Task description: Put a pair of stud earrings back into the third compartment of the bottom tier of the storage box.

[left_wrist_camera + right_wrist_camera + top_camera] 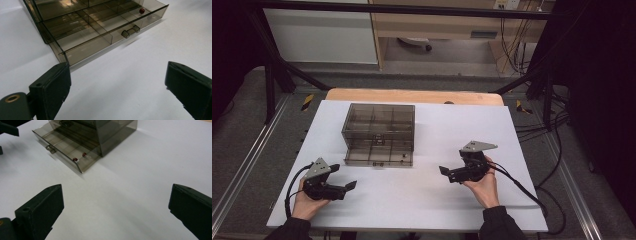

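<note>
The smoked plastic drawer cabinet [378, 127] is sitting on the white table [422, 200], and its bottom drawer [379, 155] is standing pulled out toward the person. A small red bead [142, 10] is lying in a corner compartment of that drawer; the right gripper view is showing what may be two red pieces [79, 157] behind the drawer front, though reflection in the tinted wall is making the count uncertain. The left gripper [346, 187] is resting low at the near left, its jaws standing wide with nothing between them, aimed at the drawer. The right gripper [446, 172] is hovering right of the drawer, well apart from it, its jaws spread wide and empty. The step in hand is judged to be closing the drawer. To do it well, one gripper should be meeting the drawer knob [130, 31] squarely and pushing straight along the drawer's travel, while the other is bracing the cabinet against sliding.
</note>
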`<move>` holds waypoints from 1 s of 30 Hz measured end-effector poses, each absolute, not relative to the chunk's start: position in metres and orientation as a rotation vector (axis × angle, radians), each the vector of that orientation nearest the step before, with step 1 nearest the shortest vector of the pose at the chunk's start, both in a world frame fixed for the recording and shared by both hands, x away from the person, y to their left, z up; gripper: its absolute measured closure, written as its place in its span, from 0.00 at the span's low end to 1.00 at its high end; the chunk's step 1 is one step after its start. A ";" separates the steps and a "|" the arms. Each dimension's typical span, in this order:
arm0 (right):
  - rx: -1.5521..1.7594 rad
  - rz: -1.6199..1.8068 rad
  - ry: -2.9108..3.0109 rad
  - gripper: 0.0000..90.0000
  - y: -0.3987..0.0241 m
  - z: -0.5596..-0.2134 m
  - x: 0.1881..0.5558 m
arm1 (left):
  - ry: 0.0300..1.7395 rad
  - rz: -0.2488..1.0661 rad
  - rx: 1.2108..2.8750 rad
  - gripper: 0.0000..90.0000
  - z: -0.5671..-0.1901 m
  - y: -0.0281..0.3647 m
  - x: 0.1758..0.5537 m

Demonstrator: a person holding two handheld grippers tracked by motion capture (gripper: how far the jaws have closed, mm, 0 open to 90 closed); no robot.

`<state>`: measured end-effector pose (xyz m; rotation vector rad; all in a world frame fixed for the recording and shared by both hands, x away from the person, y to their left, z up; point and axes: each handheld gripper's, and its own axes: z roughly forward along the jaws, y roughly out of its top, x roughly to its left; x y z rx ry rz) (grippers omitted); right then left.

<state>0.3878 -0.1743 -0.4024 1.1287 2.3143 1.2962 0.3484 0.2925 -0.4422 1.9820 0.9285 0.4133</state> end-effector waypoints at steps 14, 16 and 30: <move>1.189 1.317 2.273 0.00 -0.236 -0.428 0.362 | 0.929 0.414 1.984 0.07 -0.443 0.292 0.349; 1.201 1.319 2.270 0.00 -0.243 -0.431 0.359 | 0.929 0.415 1.986 0.07 -0.443 0.292 0.349; 1.253 1.332 2.242 0.00 -0.277 -0.448 0.349 | 0.922 0.412 1.993 0.07 -0.443 0.291 0.348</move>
